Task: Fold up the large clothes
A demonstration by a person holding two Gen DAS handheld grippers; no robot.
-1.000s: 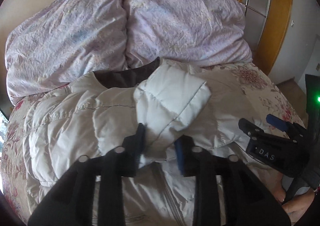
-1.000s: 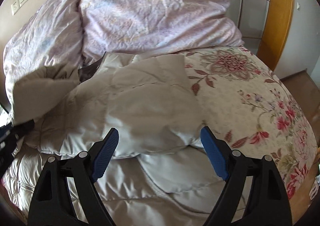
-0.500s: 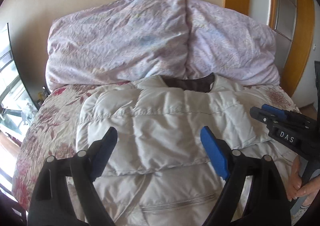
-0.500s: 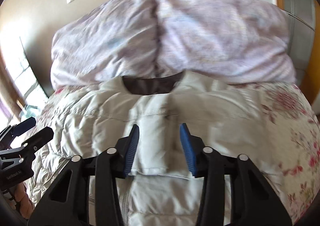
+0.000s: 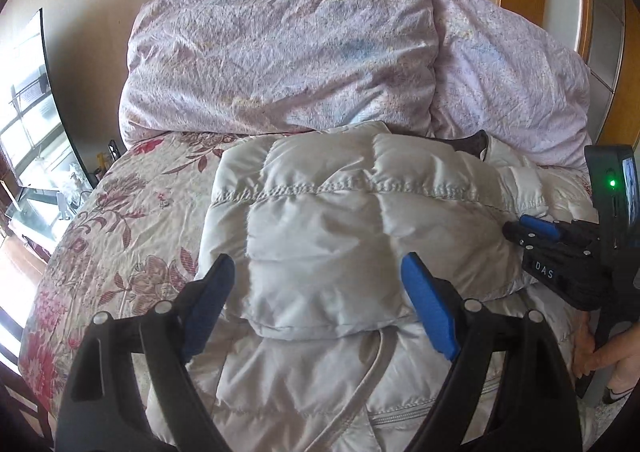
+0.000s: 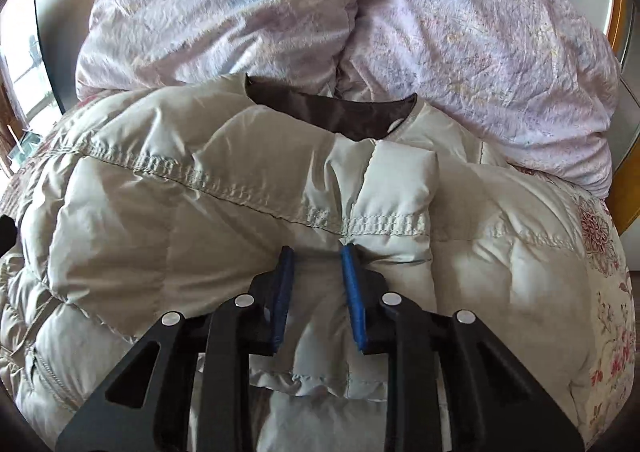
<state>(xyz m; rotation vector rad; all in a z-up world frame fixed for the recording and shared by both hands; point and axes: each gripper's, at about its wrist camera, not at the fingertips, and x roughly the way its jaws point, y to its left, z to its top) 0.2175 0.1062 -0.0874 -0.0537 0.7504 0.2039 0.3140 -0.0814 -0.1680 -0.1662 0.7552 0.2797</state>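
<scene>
The left claw (image 5: 316, 292) now gapes wide and empty over the sleeve (image 5: 320, 236) it was pinching a second ago; that sleeve lies folded across the jacket (image 6: 160, 232) on the bed (image 5: 120, 220). The right claw (image 6: 316, 288) has narrowed, its pads close on either side of the other sleeve's (image 6: 384, 212) cuff, apparently gripping it. Both sleeves look folded in, so folding the body likely comes next

The left gripper (image 5: 316, 292) is spread wide, jaws well apart. The right gripper (image 6: 316, 292) has its jaws drawn close with a narrow gap, pinching the jacket (image 6: 240, 212).
</scene>
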